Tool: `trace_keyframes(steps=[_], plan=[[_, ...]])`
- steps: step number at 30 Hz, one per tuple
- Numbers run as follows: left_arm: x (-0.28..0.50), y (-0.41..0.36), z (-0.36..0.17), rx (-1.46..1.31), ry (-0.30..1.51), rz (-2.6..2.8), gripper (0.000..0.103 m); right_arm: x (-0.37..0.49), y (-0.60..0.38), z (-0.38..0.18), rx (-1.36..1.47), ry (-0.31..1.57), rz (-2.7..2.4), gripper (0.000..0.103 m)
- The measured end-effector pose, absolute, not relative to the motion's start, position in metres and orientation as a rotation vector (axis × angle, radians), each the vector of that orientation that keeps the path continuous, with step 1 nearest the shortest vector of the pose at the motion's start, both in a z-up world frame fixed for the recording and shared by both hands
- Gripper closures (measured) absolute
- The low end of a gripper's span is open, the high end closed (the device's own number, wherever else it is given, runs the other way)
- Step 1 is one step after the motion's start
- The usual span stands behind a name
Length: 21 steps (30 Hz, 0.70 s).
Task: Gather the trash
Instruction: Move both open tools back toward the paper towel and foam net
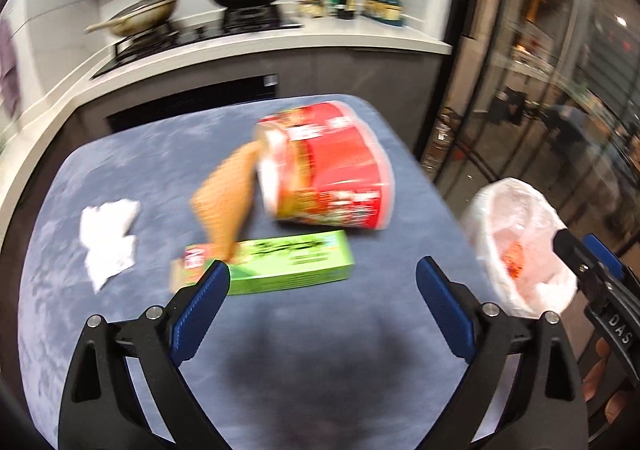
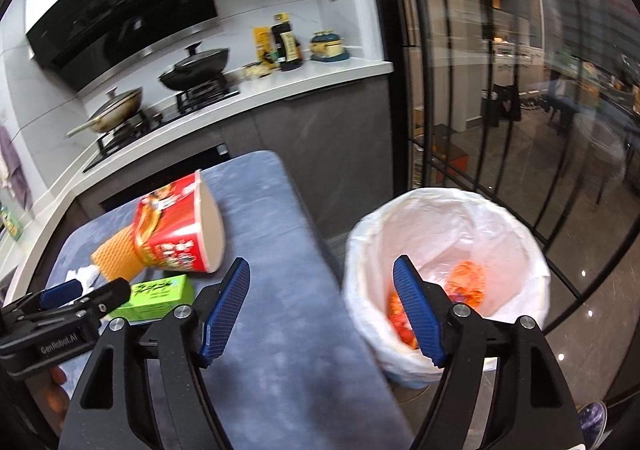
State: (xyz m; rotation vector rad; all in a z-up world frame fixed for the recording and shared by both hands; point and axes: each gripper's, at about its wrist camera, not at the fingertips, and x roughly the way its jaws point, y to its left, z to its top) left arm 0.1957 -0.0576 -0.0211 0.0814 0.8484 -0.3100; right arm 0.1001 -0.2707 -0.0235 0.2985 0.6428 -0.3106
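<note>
On the blue table [image 1: 56, 250] lie a red instant-noodle cup [image 1: 332, 166] on its side, an orange waffle-pattern sleeve [image 1: 226, 202], a green box [image 1: 288, 262] and a crumpled white tissue [image 1: 108, 238]. My left gripper [image 1: 322, 282] is open and empty, just short of the green box. My right gripper [image 2: 322, 290] is open and empty, above the table's right edge beside a white-lined trash bin [image 2: 444, 210] that holds orange-red wrappers [image 2: 466, 282]. The cup [image 2: 176, 226], the sleeve [image 2: 116, 254] and the green box [image 2: 160, 296] show in the right wrist view too.
A kitchen counter [image 1: 360, 32] with two pans on a hob, bottles and jars runs behind the table. A glass partition [image 2: 500, 90] stands on the right. The bin [image 1: 516, 242] stands on the floor off the table's right edge. The left gripper's body [image 2: 60, 314] shows at the lower left.
</note>
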Motion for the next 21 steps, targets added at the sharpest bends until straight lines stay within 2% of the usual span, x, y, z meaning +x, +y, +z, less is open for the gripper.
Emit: trace_keyframes(steps=[13, 21], plan=[[0.229, 0.084, -0.045, -0.085, 0.903, -0.069, 0.013, 0.139, -0.19, -0.033, 0.246, 0.7, -0.18, 0.029], [0.26, 0.14, -0.059, -0.159, 0.924, 0.005, 0.013, 0.163, -0.157, -0.043, 0.218, 0.731, -0.143, 0.026]])
